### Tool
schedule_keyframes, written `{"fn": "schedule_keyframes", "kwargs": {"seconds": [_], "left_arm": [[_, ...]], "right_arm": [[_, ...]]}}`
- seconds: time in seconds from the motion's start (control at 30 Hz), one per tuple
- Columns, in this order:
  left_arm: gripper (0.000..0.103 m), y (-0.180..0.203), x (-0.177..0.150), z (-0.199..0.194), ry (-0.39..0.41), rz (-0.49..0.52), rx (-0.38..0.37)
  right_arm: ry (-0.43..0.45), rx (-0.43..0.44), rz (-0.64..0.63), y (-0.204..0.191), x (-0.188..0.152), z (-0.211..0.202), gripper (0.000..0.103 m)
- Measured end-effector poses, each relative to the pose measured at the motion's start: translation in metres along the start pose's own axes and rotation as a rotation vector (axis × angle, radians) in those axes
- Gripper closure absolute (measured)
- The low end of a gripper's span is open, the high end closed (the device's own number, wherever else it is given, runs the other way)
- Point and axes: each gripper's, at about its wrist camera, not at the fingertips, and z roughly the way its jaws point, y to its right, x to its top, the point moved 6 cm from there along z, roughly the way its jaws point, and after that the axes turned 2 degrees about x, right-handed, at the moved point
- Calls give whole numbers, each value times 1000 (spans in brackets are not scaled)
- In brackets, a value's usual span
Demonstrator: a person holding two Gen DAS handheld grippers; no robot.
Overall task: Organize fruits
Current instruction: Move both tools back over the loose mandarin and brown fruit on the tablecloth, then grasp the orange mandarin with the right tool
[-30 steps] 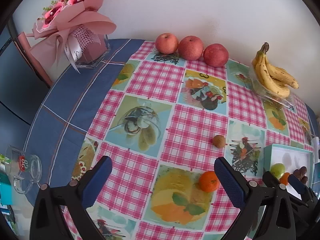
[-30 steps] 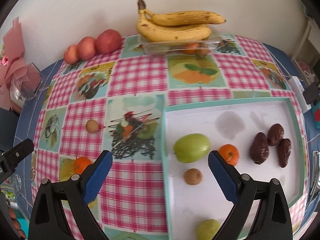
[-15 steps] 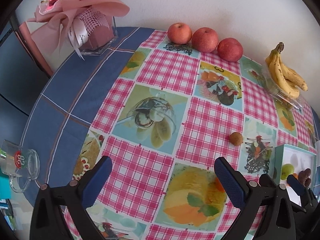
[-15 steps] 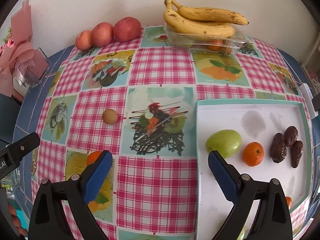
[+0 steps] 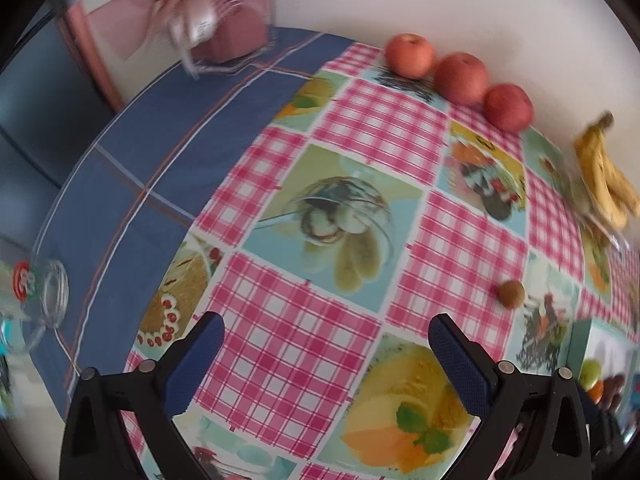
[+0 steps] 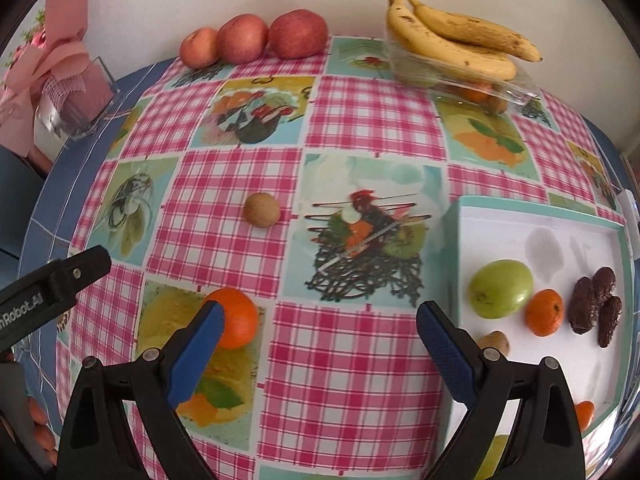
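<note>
Basically both grippers, R (image 6: 316,322) and L (image 5: 322,336), gape wide w/ nothing held; tangerine (image 6: 237,323) near table's front edge touches R's left pad, so a nudge could roll it off.

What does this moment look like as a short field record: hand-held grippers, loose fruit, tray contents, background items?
left hand-held gripper: open, holding nothing, over the checked cloth
right hand-held gripper: open, holding nothing
loose fruit on cloth: mandarin by the right gripper's left finger; small brown fruit farther back
tray: green fruit, mandarin, three dark dates, brown fruit near front edge
back edge: three red apples; bananas atop a clear box
far left: pink bouquet
</note>
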Motion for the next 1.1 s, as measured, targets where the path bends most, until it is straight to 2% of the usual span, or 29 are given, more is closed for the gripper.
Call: {"fn": "schedule_keyframes", "kwargs": {"seconds": [0.2,0.4,0.6,0.8,0.87,0.9,0.93,1.1], "left_arm": [[0,-15,3,3,-2,-67,-9],[0,-10,0,12,-26,-46,-7],[0,-9,-5,23,-50,-39,17],[0,-16,-1,20,-28,-72,30],[0,-20,0,19,-22,-83,34],[0,-21,0,18,-22,-86,34],[0,-21,0,18,-21,-90,35],[0,-22,1,19,-22,-99,29]], "right_arm": [[-3,26,-43,-21,-1,5,6],[-27,62,-69,-38,-7,18,6],[-52,57,-87,-44,-14,34,6],[-41,38,-103,-48,-16,36,8],[-36,42,-105,-48,-16,35,16],[-33,43,-109,-49,-16,35,28],[-31,42,-113,-49,-16,34,35],[-32,72,-126,-54,-16,32,56]]}}
